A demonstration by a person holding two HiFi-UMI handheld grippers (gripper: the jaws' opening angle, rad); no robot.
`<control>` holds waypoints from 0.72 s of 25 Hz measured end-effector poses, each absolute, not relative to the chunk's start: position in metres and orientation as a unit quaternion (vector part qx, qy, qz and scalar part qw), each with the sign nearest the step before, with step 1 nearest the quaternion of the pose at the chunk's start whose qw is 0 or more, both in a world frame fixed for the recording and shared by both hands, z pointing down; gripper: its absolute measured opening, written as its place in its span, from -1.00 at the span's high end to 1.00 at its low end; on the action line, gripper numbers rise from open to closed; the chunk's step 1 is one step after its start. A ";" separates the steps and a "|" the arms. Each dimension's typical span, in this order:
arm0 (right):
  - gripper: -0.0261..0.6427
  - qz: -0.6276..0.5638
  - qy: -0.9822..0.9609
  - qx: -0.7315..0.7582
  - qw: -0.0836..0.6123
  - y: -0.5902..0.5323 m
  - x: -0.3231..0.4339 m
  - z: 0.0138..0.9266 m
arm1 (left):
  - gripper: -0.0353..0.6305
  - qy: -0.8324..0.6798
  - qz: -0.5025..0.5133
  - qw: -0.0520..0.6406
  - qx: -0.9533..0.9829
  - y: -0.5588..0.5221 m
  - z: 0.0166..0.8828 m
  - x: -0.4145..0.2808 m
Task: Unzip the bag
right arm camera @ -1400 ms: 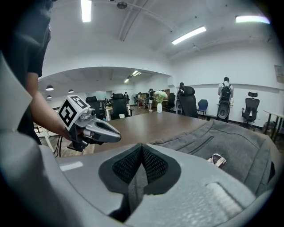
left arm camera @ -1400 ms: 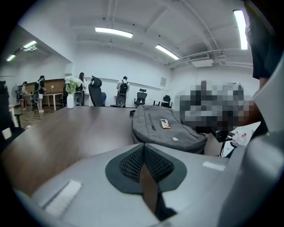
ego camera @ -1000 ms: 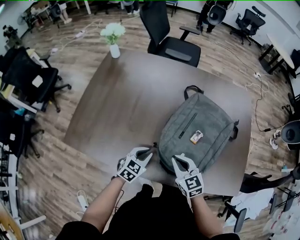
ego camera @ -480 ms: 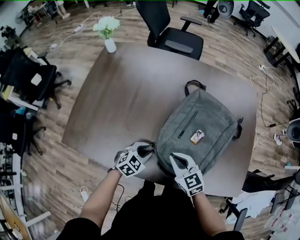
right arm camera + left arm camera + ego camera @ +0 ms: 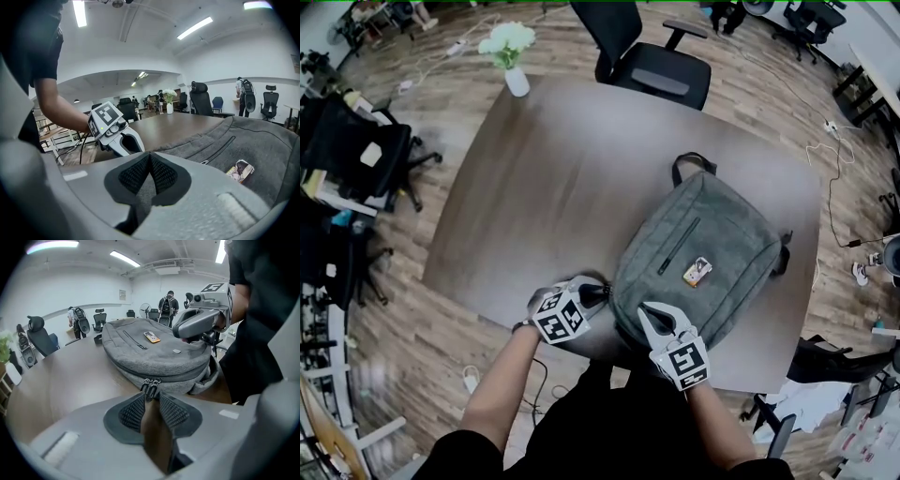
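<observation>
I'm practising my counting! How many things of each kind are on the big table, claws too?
Bag: 1
Vase with flowers: 1
Tag on the bag: 1
Claws: 2 (left claw, right claw)
Total: 5

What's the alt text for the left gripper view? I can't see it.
The left gripper, jaws apart after just closing a little, has the two zipper pulls of a grey backpack between its tips, not pinched. The backpack lies on a brown table; the right gripper is at its right side.
</observation>
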State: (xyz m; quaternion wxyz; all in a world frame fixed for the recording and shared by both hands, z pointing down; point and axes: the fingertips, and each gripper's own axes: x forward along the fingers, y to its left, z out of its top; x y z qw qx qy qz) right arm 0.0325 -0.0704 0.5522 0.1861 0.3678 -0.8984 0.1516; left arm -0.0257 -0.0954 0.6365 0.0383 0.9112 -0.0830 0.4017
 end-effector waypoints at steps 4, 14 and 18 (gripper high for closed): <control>0.91 0.155 -0.898 0.366 0.186 -0.071 0.031 0.553 | 0.58 -0.071 0.399 0.053 0.913 -0.095 0.637 -0.025; 0.91 0.161 -0.899 0.361 0.188 -0.072 0.030 0.556 | 0.63 -0.015 0.398 0.075 0.914 -0.092 0.637 -0.022; 0.91 0.162 -0.898 0.363 0.188 -0.072 0.031 0.556 | 0.70 -0.006 0.398 0.089 0.913 -0.089 0.637 -0.021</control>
